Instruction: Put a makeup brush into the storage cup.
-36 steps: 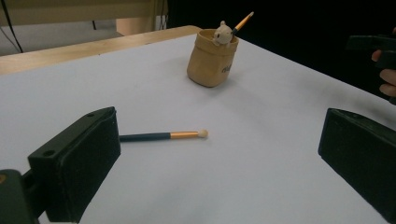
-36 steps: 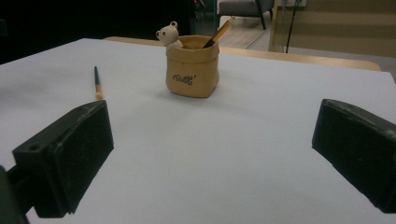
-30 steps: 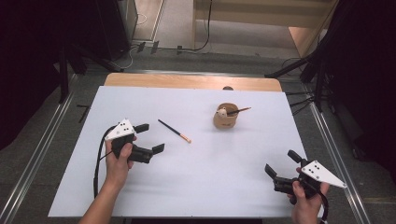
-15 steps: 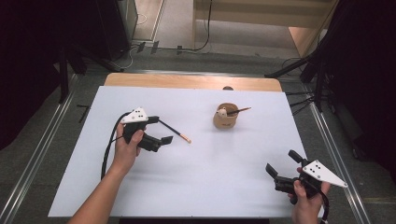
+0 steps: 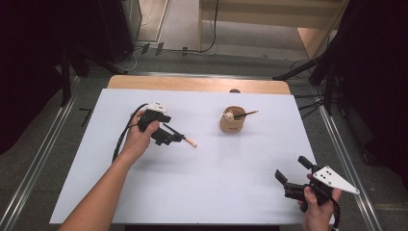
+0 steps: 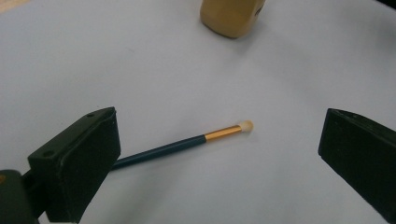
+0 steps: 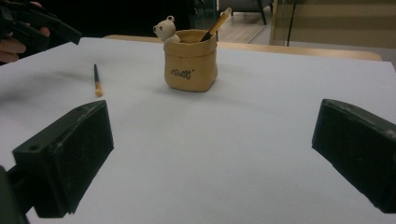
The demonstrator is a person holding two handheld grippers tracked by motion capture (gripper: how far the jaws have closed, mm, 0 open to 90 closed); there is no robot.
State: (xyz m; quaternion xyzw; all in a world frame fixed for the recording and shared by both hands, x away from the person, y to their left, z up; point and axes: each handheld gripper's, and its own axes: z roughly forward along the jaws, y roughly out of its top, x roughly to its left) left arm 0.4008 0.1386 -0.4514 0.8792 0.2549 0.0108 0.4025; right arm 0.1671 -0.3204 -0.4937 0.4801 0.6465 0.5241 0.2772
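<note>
We see the table (image 5: 202, 192) under a white sheet | tan pot (image 5: 232, 122) toward the far edge, a brush standing in it | our left gripper (image 5: 166, 136) spread wide over the loose brush (image 6: 187, 142), not touching it | our right gripper (image 5: 294, 180) spread, empty, near the near right corner

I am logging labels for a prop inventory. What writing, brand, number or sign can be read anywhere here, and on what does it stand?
Tan pot: one short dark cursive word on its front, seen in the right gripper view; too small and blurred to read.
Brush lying on the table: no writing visible.
Left gripper and right gripper: no readable marks.
Nothing else carries text.
</note>
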